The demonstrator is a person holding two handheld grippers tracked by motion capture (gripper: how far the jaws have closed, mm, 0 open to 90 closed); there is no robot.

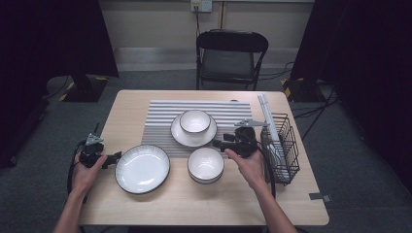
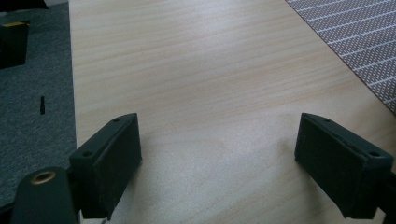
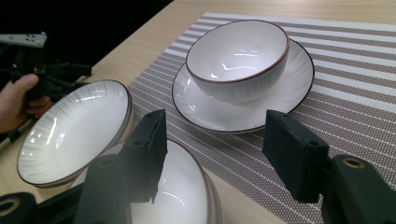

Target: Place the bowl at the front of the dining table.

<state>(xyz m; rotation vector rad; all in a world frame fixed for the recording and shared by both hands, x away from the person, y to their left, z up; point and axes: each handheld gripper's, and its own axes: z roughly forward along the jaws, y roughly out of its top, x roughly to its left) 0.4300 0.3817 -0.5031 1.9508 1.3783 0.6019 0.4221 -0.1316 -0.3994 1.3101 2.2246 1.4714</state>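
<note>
A white bowl [image 1: 195,121] [image 3: 238,56] stands in a white plate [image 1: 180,138] [image 3: 294,88] on the striped placemat [image 1: 160,116]. A second bowl [image 1: 206,164] [image 3: 182,196] sits at the mat's front edge, and a larger ribbed plate [image 1: 142,168] [image 3: 70,126] lies to its left. My right gripper [image 1: 217,144] [image 3: 215,149] hovers just right of the front bowl, jaws apart with nothing between them. My left gripper [image 1: 116,156] [image 2: 219,154] rests at the table's left edge beside the ribbed plate, open over bare wood.
A black wire basket [image 1: 284,145] stands at the table's right edge with a long white strip [image 1: 267,114] lying across its top. A black folding chair [image 1: 231,56] stands beyond the far edge. Bare wood [image 2: 210,70] stretches ahead of the left gripper.
</note>
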